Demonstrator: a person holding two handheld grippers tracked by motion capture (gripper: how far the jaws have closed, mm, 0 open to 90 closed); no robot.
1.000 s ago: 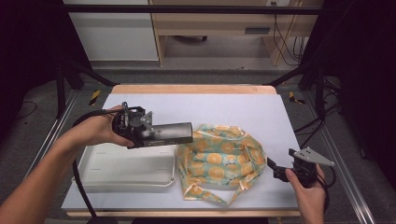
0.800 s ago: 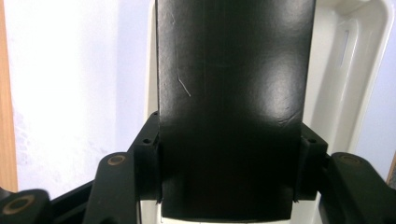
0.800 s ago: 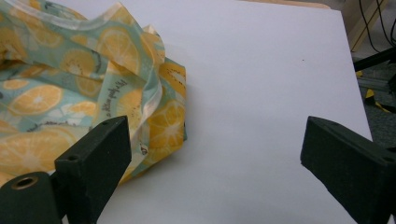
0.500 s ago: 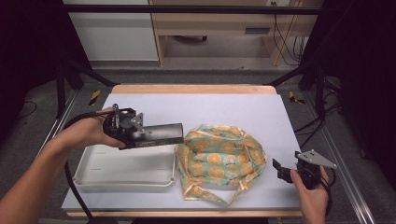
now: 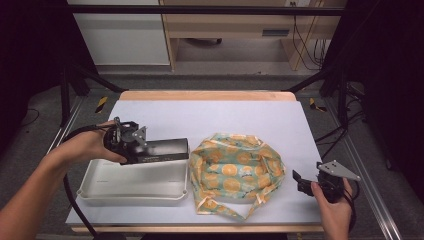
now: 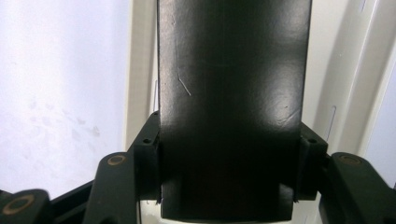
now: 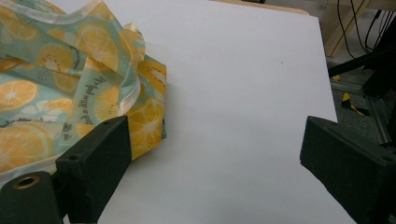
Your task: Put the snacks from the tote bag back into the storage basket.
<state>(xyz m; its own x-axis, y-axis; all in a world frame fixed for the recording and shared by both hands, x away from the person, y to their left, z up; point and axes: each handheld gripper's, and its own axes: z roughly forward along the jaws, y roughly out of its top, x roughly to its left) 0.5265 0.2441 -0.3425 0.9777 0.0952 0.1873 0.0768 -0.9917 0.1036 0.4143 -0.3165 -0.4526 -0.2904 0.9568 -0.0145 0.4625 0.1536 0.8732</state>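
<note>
A long black box (image 5: 162, 150) is clamped at one end by the left gripper (image 5: 142, 150), its long axis pointing toward the fruit-print bag (image 5: 237, 172), apparently above the white tray (image 5: 100, 192), while the right gripper (image 5: 298, 181) is held agape.

Black box (image 5: 162, 149): long, flat, matte, lying level above the white tray (image 5: 100, 192), pointing toward three o'clock.

small dark lettering on the citrus-print bag (image 7: 88, 112), not legible.
</note>
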